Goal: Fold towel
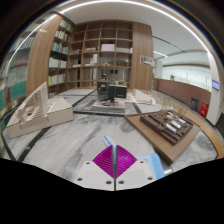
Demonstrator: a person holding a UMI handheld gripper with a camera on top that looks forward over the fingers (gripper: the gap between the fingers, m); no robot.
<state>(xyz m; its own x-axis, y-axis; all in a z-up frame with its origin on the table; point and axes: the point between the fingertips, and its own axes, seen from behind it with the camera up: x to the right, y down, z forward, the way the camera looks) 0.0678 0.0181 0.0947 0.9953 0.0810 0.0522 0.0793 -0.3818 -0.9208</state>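
Note:
My gripper (113, 165) is shut, its two magenta pads (100, 162) pressed together. A thin pale blue-grey strip of cloth, the towel's edge (112, 150), is pinched between them and sticks out just beyond the fingertips. The rest of the towel is hidden below the fingers. The gripper is held above a mottled grey-white table top (95, 135) that stretches ahead of it.
A pale cardboard box with items (35, 112) stands on the table ahead to the left. A brown wooden tray with small objects (170, 125) lies ahead to the right. Beyond the table are a dark chair and desk (112, 92) and tall wooden bookshelves (100, 50).

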